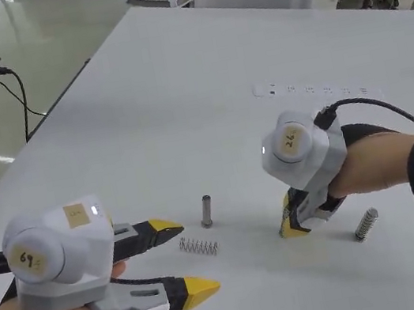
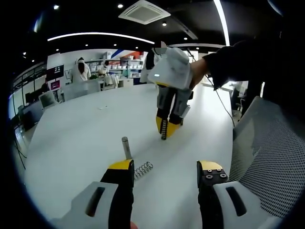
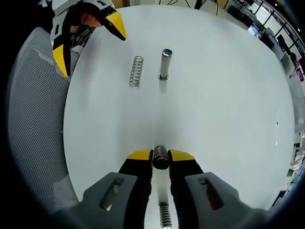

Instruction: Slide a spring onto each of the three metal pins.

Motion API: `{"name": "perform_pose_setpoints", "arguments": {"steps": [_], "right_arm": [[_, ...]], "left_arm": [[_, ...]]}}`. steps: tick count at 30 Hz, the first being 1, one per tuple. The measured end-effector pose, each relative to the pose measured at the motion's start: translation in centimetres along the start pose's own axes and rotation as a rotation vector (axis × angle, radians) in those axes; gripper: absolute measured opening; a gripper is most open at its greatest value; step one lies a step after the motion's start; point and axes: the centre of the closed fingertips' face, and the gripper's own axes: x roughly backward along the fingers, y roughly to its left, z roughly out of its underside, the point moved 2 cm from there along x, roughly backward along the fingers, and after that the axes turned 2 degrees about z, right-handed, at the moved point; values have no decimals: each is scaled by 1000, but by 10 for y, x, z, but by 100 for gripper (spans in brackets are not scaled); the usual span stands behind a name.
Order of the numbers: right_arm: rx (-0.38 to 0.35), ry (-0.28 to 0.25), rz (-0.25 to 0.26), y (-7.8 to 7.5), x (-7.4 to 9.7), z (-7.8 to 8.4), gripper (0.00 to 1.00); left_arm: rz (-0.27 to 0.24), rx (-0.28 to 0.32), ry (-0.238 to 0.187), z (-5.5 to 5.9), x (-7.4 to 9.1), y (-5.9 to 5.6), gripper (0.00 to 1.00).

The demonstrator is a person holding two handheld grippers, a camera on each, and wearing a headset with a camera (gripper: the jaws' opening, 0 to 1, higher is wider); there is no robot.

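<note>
Steel pin (image 1: pixel 206 210) stands upright beside a flat-lying loose spring (image 1: pixel 198 246); right gripper (image 1: pixel 293 224) clamps an upright spring (image 2: pixel 164 130), left gripper (image 2: pixel 166 167) gapes.

Three springs (image 1: pixel 198 246) (one held (image 3: pixel 161 157)), one bare pin (image 1: pixel 206 211).

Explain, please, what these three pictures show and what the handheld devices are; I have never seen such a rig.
No robot here: a person holds a two-jaw gripper in each hand. The head view comes from a headset camera; the other two from cameras riding on the grippers. The left gripper is open and empty. The right gripper is shut on an upright spring standing on the white table. A metal pin stands upright, a loose spring lies beside it, and a third spring lies near the right gripper.
</note>
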Motion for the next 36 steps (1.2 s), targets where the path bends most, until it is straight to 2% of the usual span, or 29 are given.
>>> {"name": "perform_pose_setpoints", "arguments": {"steps": [12,22,27,36], "right_arm": [[-32,-9,0,-1,1,4,23],[-40,-42,9,-2,6,-2,29],[-33,-53,13,-1,11,-11,31],[4,-106,8,6,21,-41,31]], "left_arm": [[0,0,-2,-1,0,0,51],[-1,-2,-3,-2,0,-1,51],[-4,-2,-4,-2,1,0,51],[-10,-1,-7,-2,3,2,51]]}}
